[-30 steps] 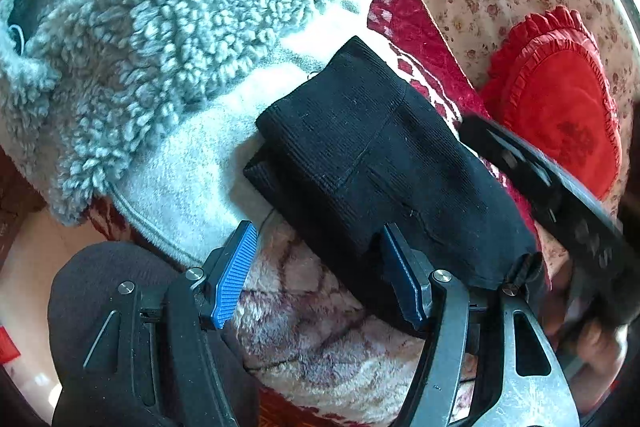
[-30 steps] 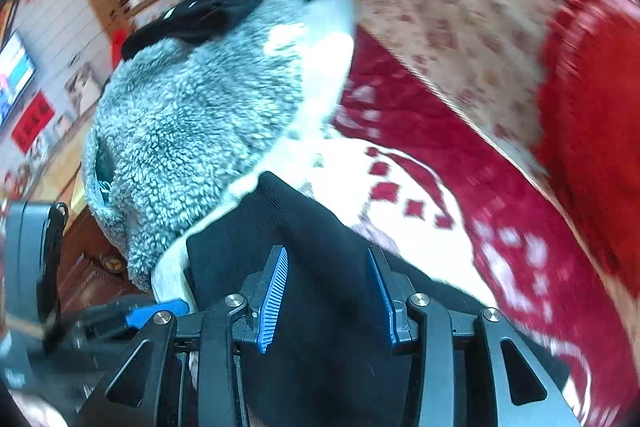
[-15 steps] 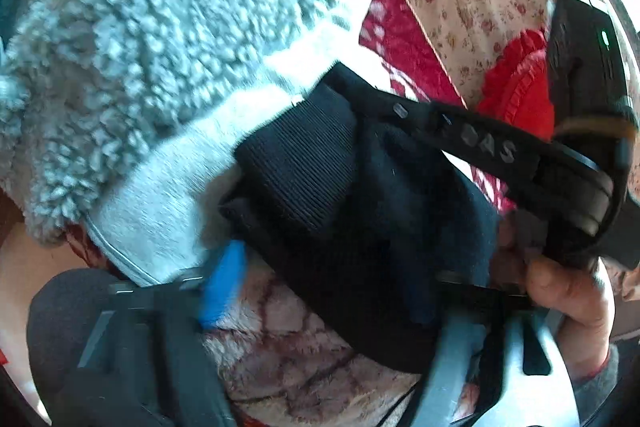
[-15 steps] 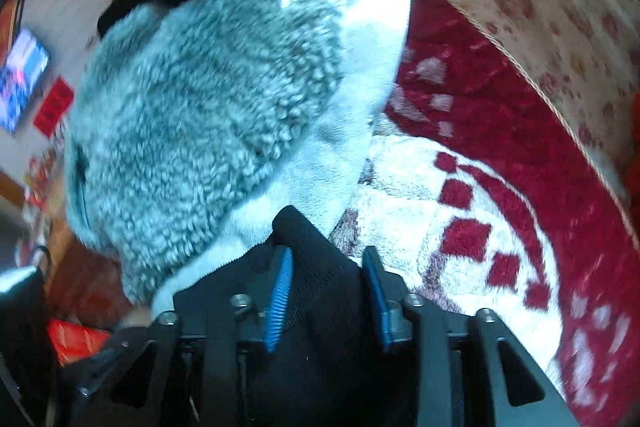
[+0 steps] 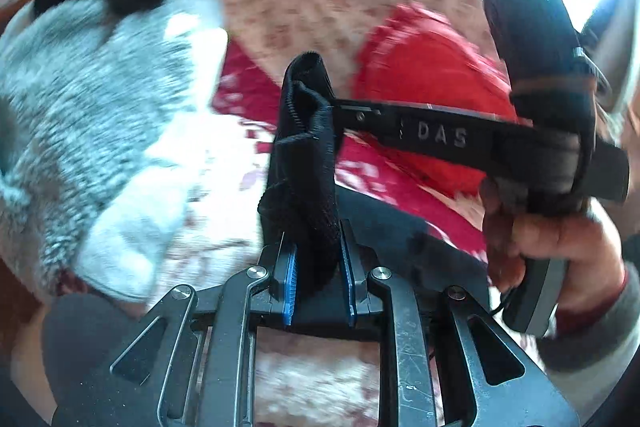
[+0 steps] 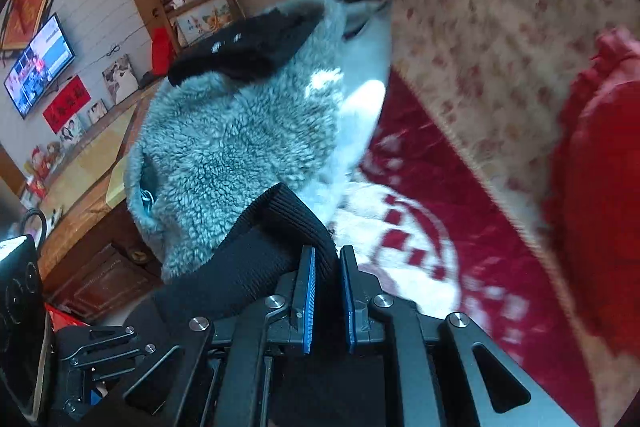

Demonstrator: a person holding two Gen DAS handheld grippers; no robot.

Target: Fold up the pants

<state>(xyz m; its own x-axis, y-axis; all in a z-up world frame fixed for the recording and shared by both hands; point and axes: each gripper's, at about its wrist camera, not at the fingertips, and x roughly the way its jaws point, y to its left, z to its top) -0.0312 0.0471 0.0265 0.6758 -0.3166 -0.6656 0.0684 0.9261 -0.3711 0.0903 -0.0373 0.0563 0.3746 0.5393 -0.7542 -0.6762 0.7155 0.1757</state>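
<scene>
pants (image 5: 306, 163) partly folded, lifted clear of blanket (image 6: 404, 243). left hand-held gripper (image 5: 316, 281) and right hand-held gripper (image 6: 328, 287) just closed, both clamping black fabric. final fold and set-down remain.

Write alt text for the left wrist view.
The left gripper, its jaws just closed, pinches a bunched fold of black ribbed pants lifted above a red and white blanket. To the right, a hand holds the right gripper, which meets the same cloth; a grey fleece garment lies left.
</scene>
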